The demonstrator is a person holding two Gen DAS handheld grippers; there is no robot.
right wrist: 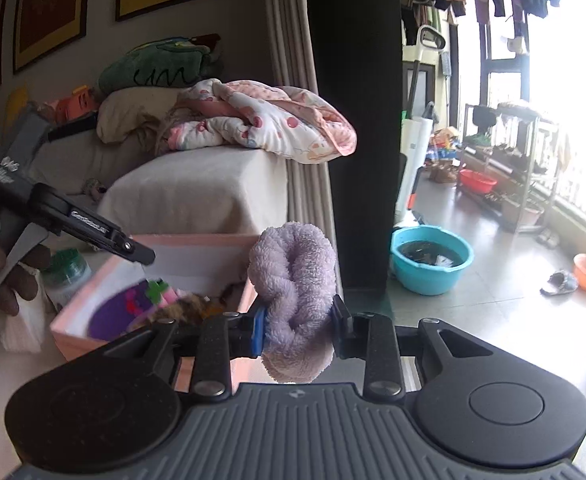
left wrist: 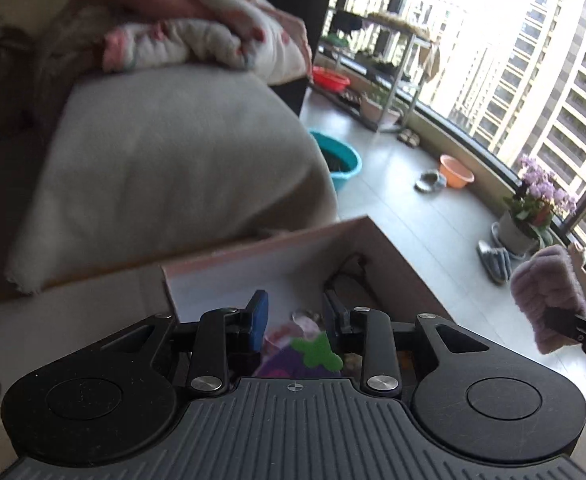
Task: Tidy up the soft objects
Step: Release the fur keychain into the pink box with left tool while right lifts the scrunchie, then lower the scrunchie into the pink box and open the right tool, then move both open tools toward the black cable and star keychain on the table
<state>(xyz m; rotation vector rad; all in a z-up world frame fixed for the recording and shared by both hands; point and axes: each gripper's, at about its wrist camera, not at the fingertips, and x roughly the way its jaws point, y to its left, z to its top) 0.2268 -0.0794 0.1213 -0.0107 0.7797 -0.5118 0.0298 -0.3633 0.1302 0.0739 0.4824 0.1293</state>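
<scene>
lilac plush toy (right wrist: 295, 280) clamped in right gripper (right wrist: 297, 326) beside pink box (right wrist: 197, 240).

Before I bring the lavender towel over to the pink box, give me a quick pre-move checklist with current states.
1. Right gripper clamped on the lavender towel: ok.
2. Left gripper empty, jaws apart over the pink box: ok.
3. Box open at the top: ok.
4. Room left inside beside the purple plush toy and the brown furry item: cannot tell.
5. Left gripper out of the drop path: not ok, its tip hangs over the box opening.
6. Towel hanging clear of the box rim: ok.
</scene>
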